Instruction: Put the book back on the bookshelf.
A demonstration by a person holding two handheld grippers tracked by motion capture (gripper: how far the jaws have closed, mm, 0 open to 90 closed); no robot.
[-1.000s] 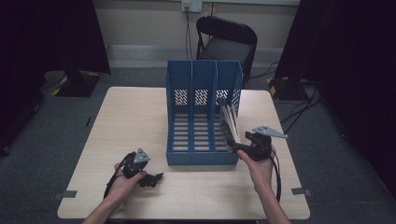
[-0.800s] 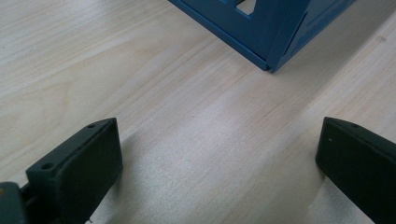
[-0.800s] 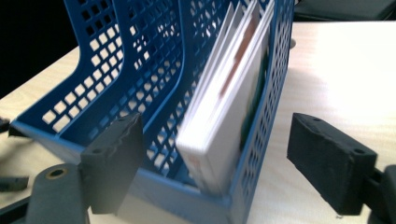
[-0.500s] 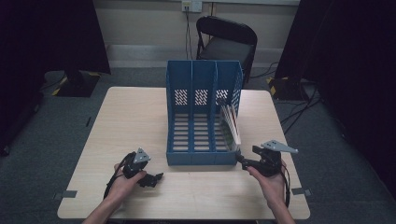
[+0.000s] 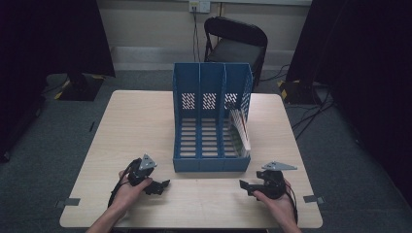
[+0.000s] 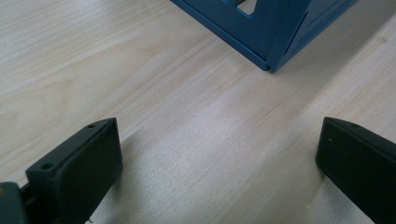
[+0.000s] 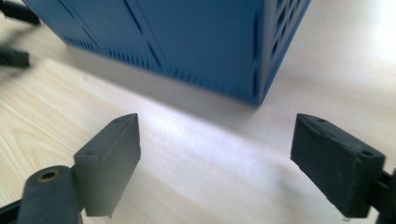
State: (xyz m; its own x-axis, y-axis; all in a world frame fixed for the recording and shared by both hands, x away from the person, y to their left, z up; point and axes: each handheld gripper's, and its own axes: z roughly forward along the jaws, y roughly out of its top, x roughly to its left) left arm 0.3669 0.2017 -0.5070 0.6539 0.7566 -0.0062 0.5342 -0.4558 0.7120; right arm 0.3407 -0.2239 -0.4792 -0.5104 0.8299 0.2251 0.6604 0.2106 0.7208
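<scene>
Both your claws, left claw (image 5: 163,185) and right claw (image 5: 244,185), rest empty with jaws apart on the table (image 5: 141,121), flanking the blue file rack (image 5: 210,121) whose right-hand slot holds the papers (image 5: 240,128).

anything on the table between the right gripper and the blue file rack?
Nothing visible. The right gripper sits low over the table with open, empty jaws, just in front of the blue file rack. In the right gripper view only bare wood lies between its jaws and the rack's corner.
</scene>
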